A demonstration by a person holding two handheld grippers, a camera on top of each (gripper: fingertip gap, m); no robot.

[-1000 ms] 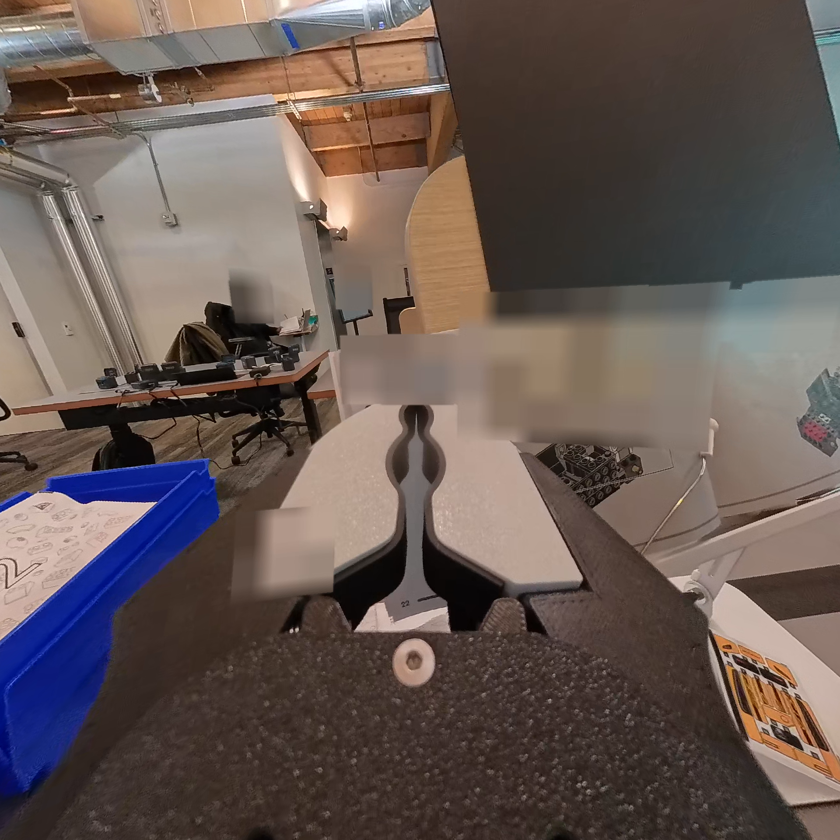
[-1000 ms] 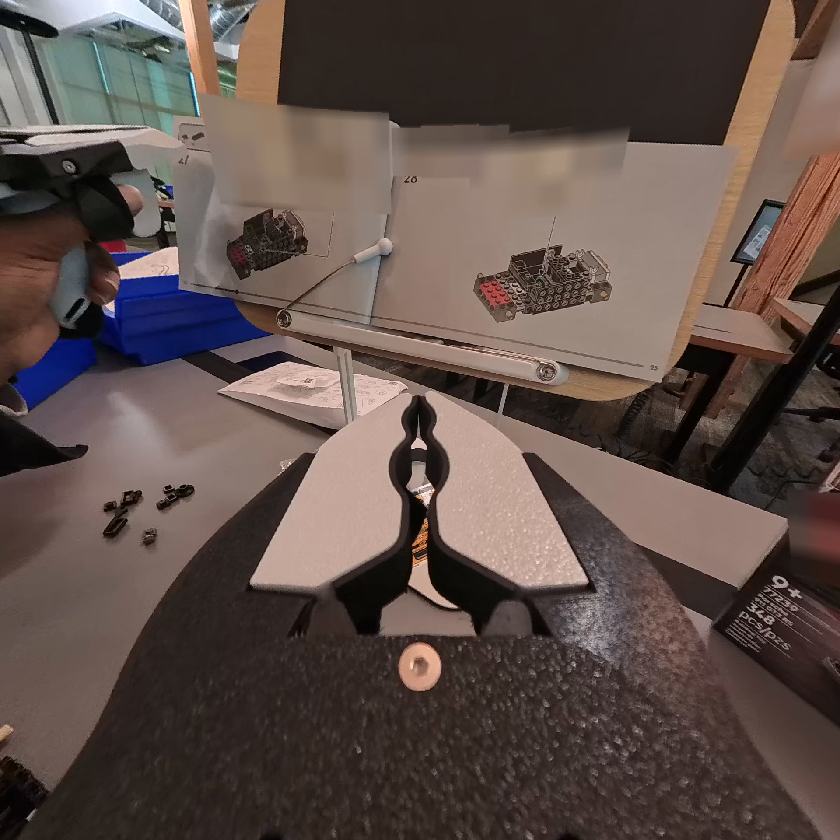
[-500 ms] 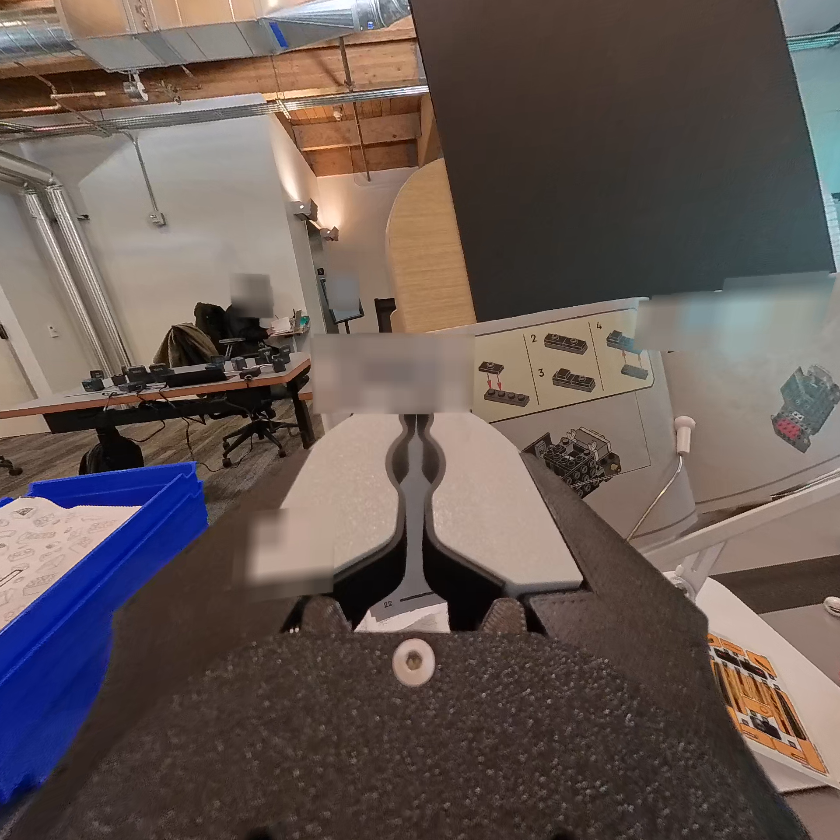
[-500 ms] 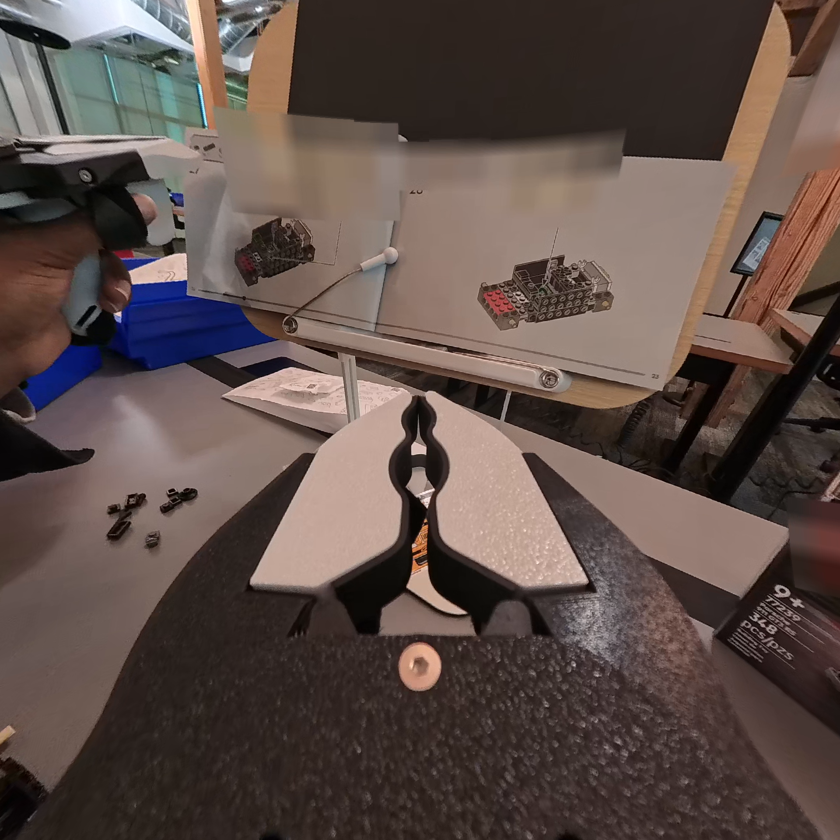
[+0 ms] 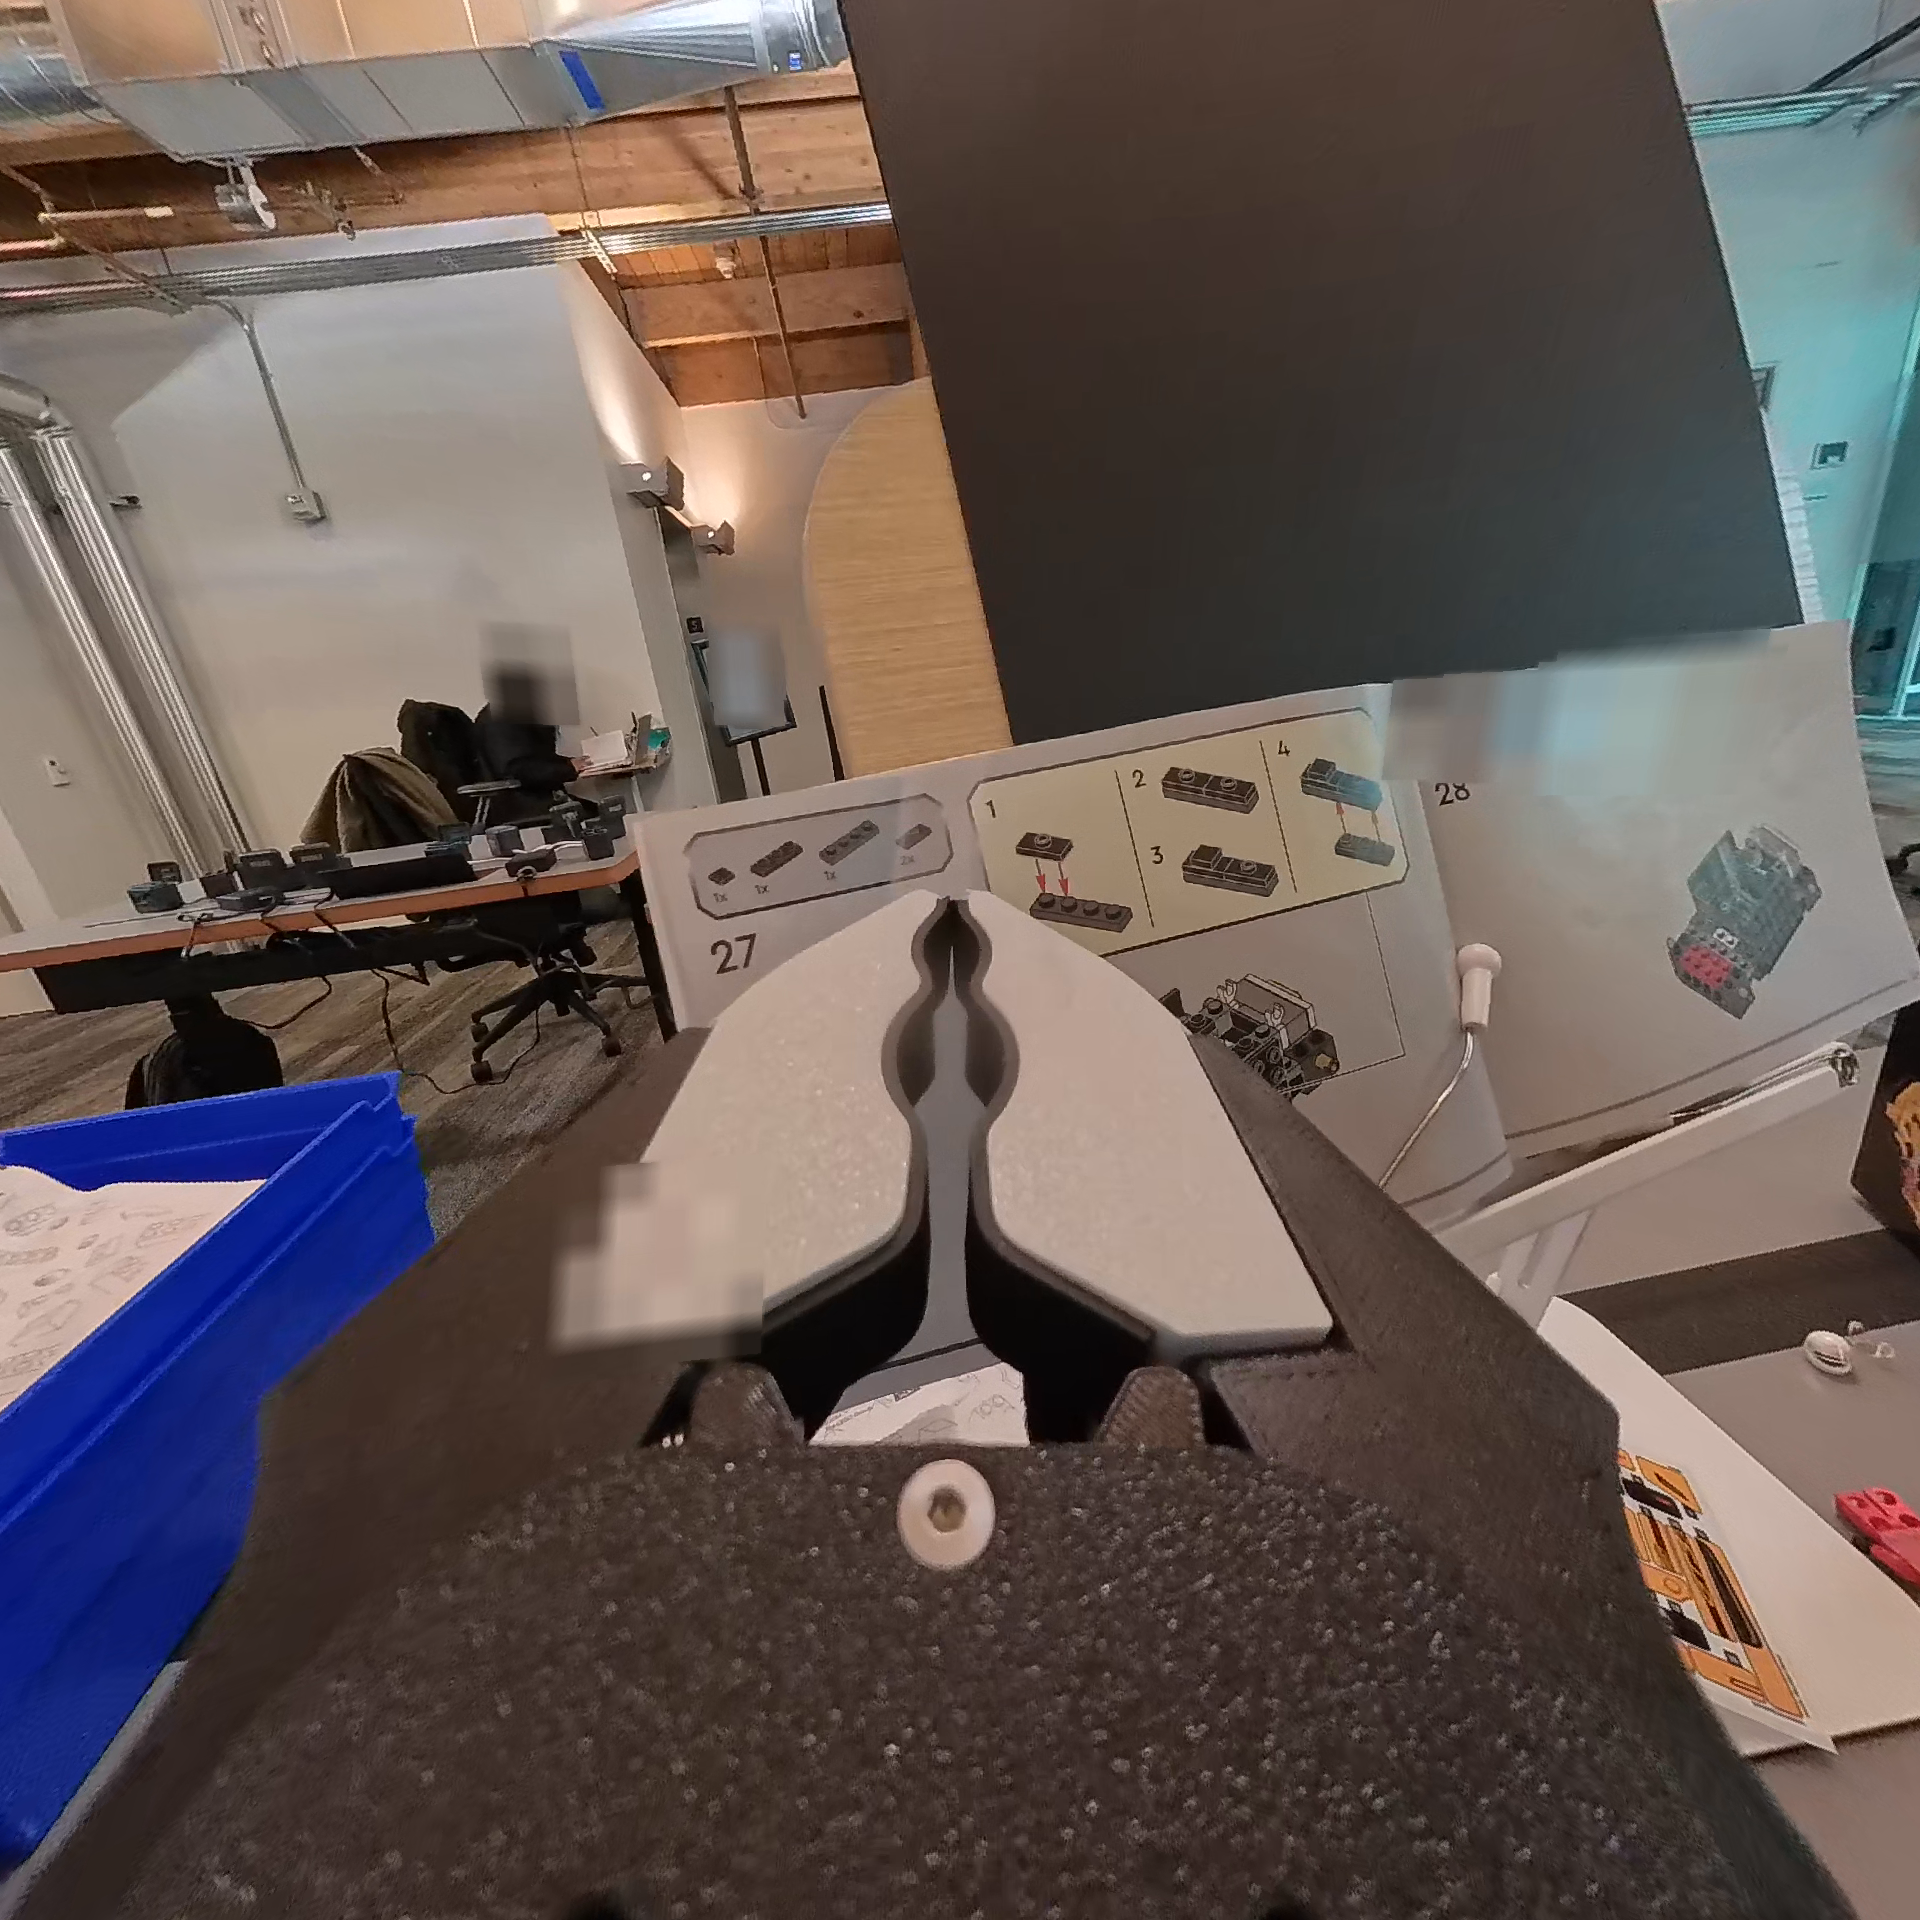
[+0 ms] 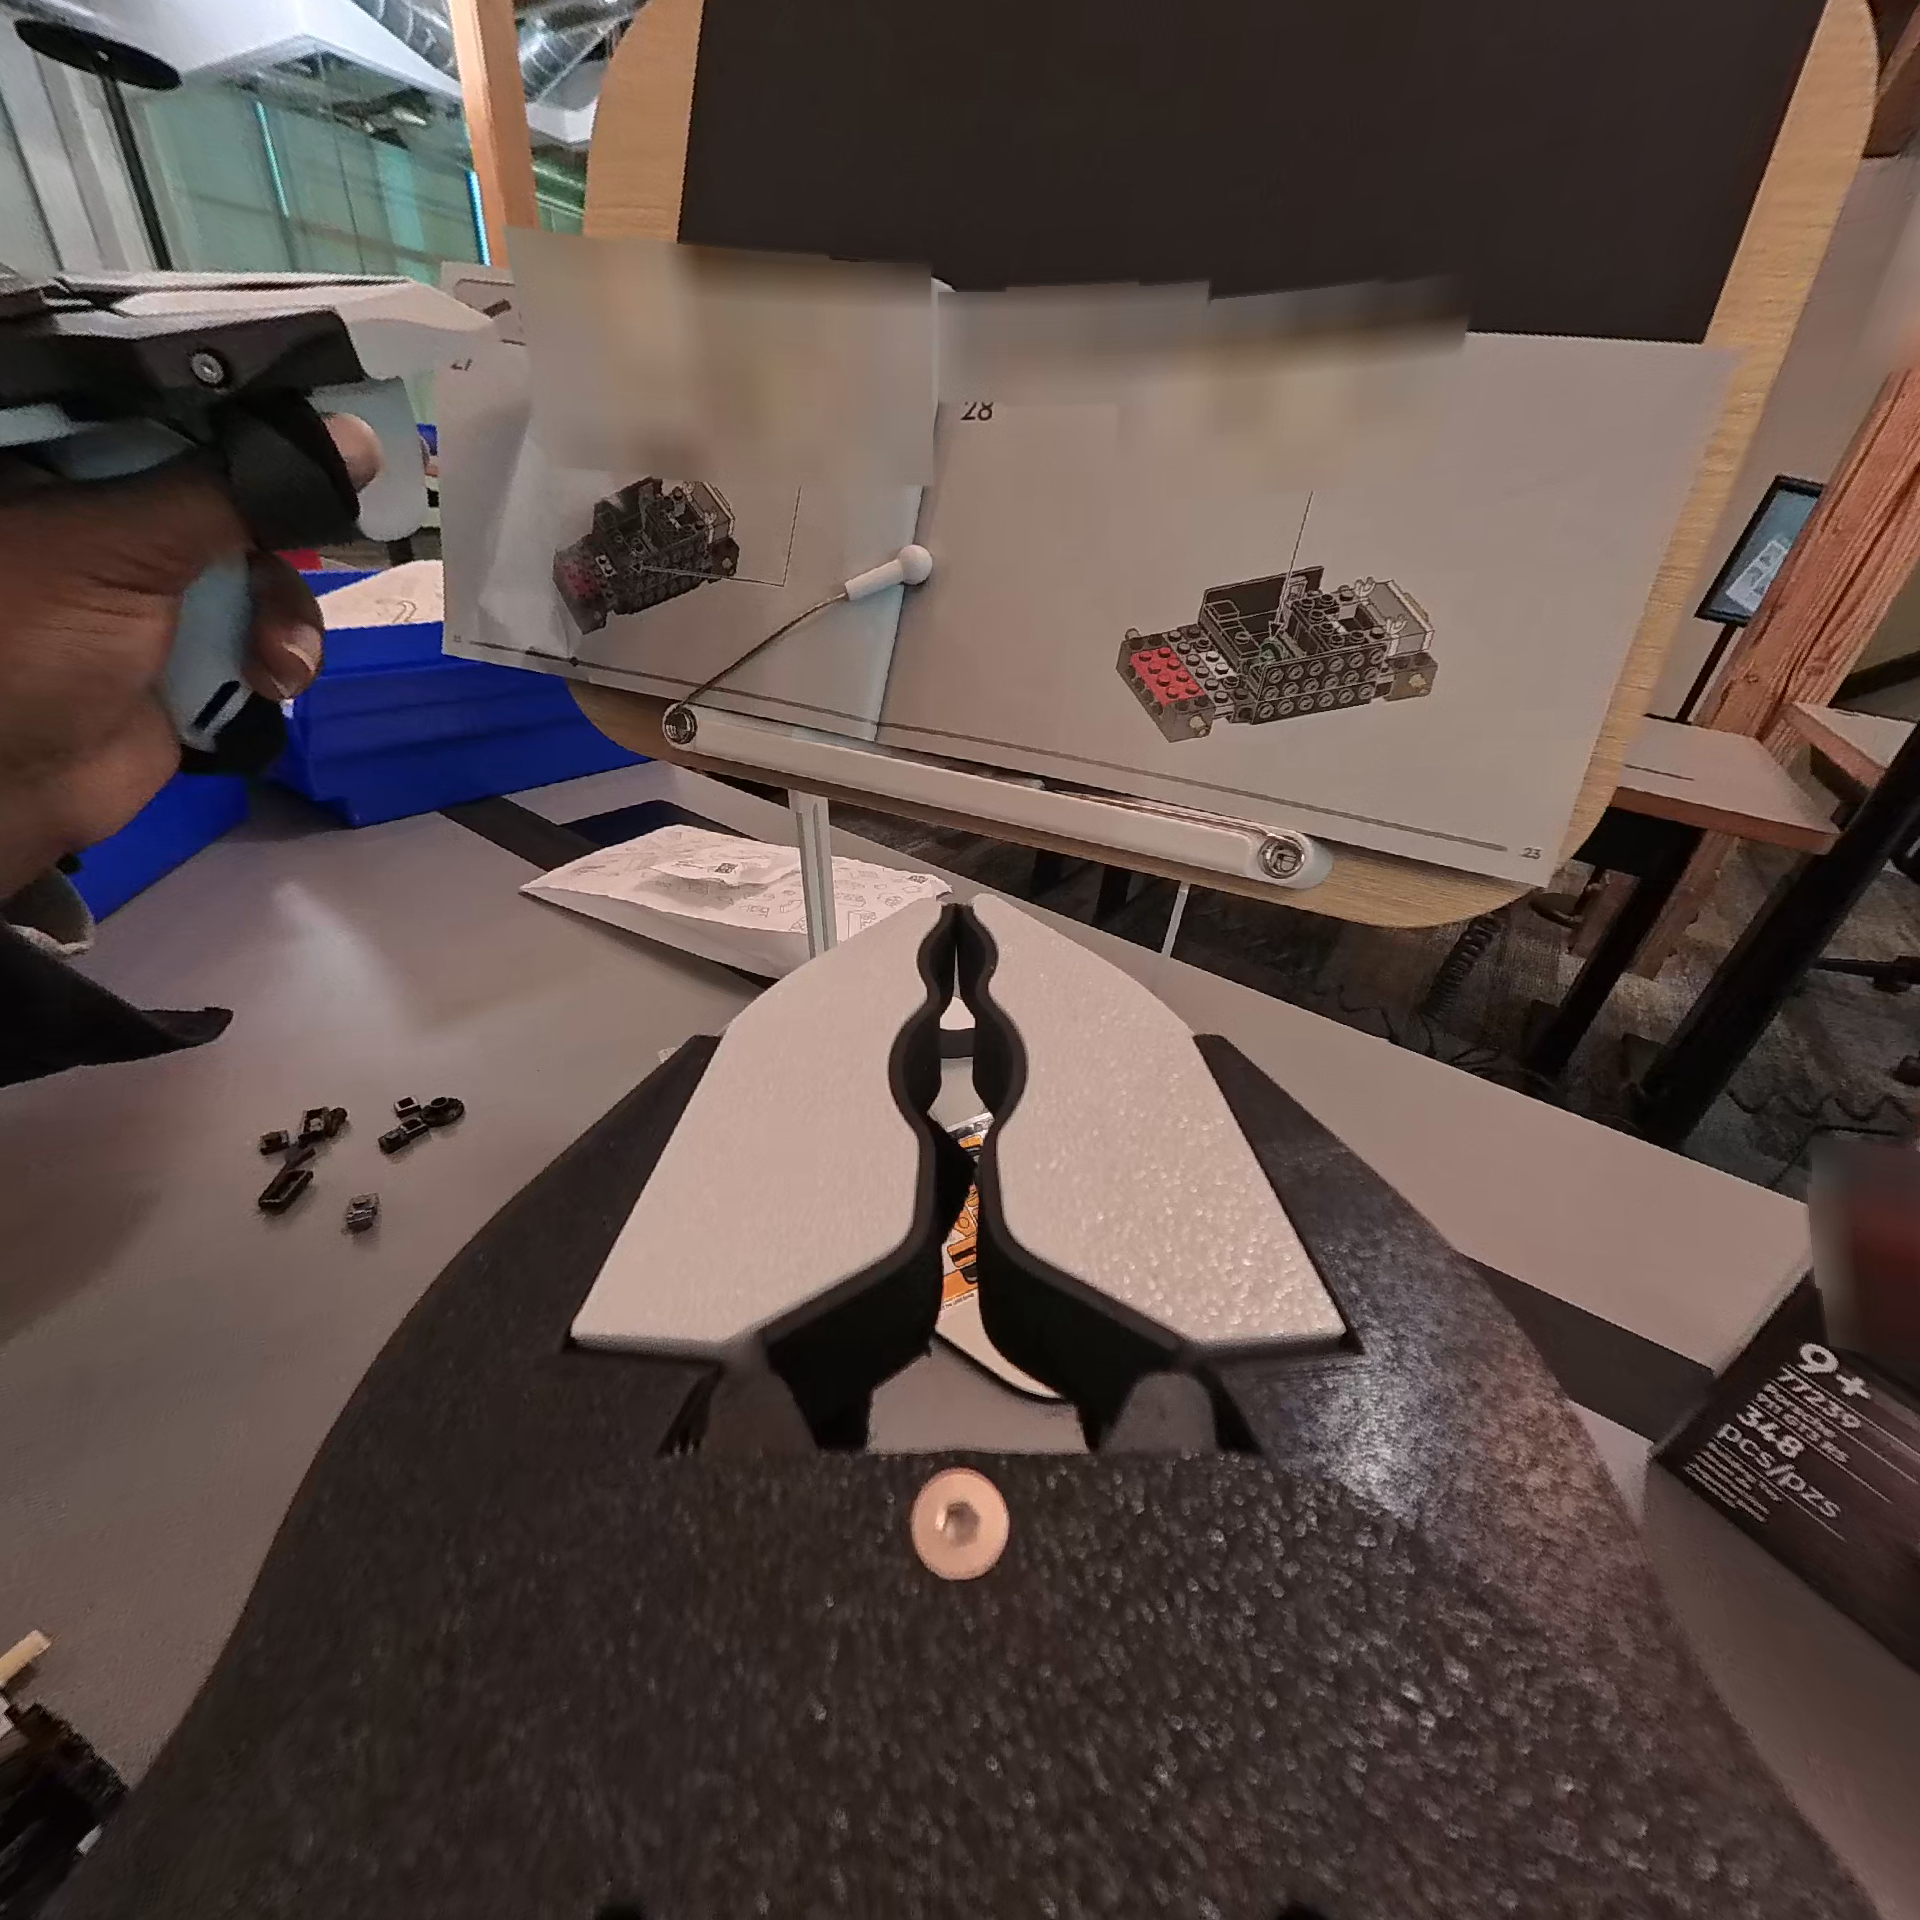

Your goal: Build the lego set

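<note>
Left wrist view: left gripper (image 5: 951, 914) is sitting w/ jaws together, tips touching, nothing between them; grey pebbly pads on a black grainy body. Vs 1 s ago the view is swinging right & tilting down a bit: the open instruction booklet (image 5: 1195, 883) on its stand is now showing more, incl. the pale-yellow step panel, and the blue plastic bin (image 5: 208, 1299) is sliding lower-left. A sticker sheet (image 5: 1704, 1600), orange & black, is lying flat on the counter (image 5: 1787, 1423) at right, w/ red bricks (image 5: 1881, 1517) just beside it at the frame edge.

Right wrist view: right gripper (image 6: 961, 920) is also holding jaws together, empty, same rough black shell. Barely shifting from before; booklet is sitting a touch lower in frame. A hand (image 6: 114, 634) is gripping the other gripper's handle at upper left. Small black lego pieces (image 6: 353, 1143) are lying loose on the smooth grey counter, left of the jaws, well apart from them. A printed paper bag (image 6: 727, 883) is lying flat under the stand; a black box (image 6: 1808, 1434) is sitting at right.
</note>
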